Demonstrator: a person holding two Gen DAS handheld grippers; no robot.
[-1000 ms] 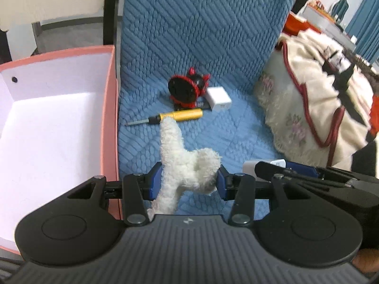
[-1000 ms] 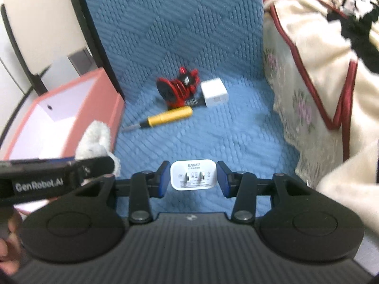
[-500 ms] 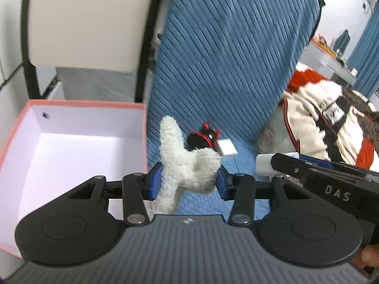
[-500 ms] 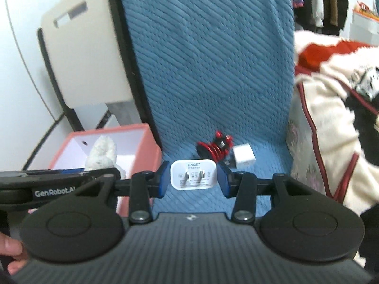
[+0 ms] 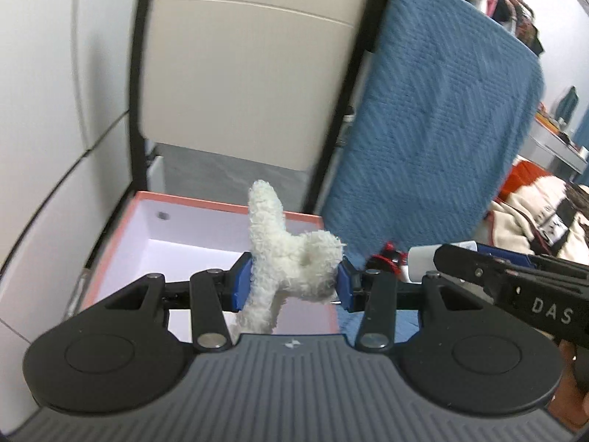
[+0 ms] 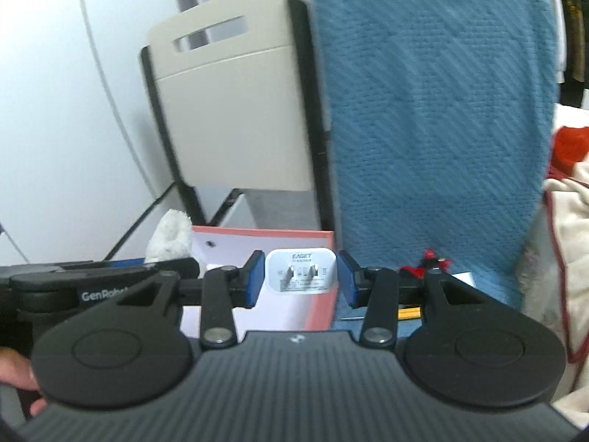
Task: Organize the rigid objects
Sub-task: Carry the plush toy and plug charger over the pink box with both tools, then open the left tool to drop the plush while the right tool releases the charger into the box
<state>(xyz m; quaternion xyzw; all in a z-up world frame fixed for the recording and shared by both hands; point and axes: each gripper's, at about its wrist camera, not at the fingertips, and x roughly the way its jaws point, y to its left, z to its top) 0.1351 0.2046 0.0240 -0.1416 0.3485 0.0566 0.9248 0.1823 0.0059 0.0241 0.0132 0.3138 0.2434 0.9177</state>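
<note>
A blue quilted cover (image 6: 434, 118) drapes the chair back and seat, with a beige folding chair (image 5: 250, 73) just left of it. Below sits an open pink box (image 5: 176, 221) with a white inside. The left gripper (image 5: 294, 283) hangs over the box's right edge, fingers pinching a fluffy white toy (image 5: 287, 258). The right gripper (image 6: 301, 283) beside it holds a white charger (image 6: 301, 270) clamped between its fingers, over the box's right wall.

Pink box (image 5: 224, 204) gapes open below — its near wall (image 6: 324, 298) edges the chair.
</note>
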